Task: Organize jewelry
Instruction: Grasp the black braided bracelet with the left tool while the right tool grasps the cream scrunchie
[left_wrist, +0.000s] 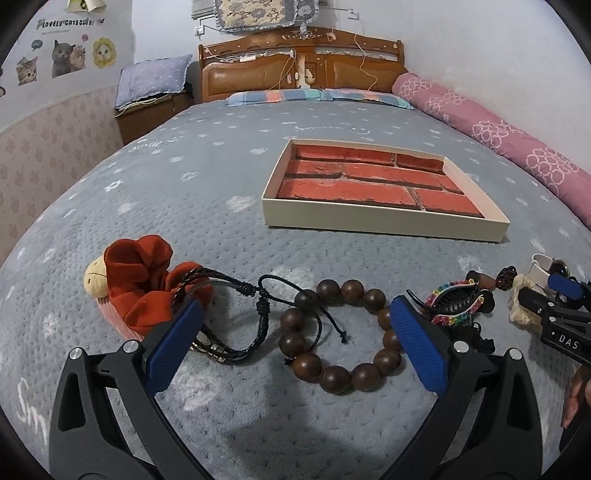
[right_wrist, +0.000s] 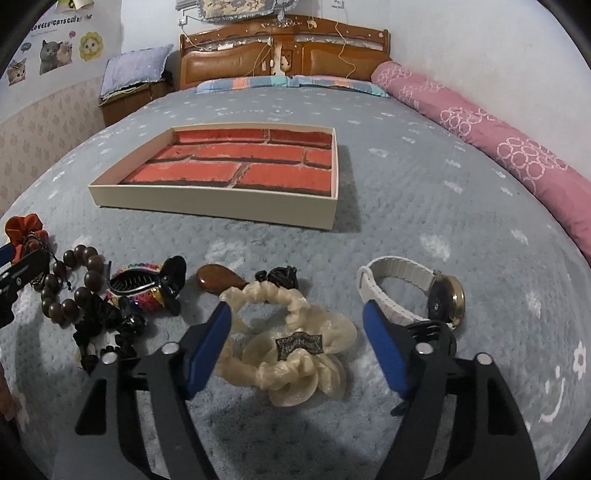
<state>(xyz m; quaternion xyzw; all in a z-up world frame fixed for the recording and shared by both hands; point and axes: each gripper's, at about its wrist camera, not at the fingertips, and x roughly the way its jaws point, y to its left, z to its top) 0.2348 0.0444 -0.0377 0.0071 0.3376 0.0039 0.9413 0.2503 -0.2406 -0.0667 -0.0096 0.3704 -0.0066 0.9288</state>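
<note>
Nearest the lens in the left wrist view, the left gripper (left_wrist: 295, 328) was seen with its blue-padded jaws spread wide and nothing grasped. Between them, at lower centre, a wooden bead bracelet (left_wrist: 341, 334) lay on the grey bedspread (left_wrist: 184, 177), with a black braided cord bracelet (left_wrist: 229, 317) just to its left, partly hidden by the left finger. An orange scrunchie (left_wrist: 142, 288) was seen at left, a rainbow hair claw (left_wrist: 456, 302) at right. A shallow box (left_wrist: 384, 221) with a brick-patterned floor was seen beyond, right of centre.

In the right wrist view, the right gripper (right_wrist: 295, 328) was seen with jaws apart, flanking a cream scrunchie (right_wrist: 291, 354) at lower centre; whether the pads touched it could not be told. A white-strapped watch (right_wrist: 410, 291) lay just right, and the box (right_wrist: 214, 208) was seen at upper left.
</note>
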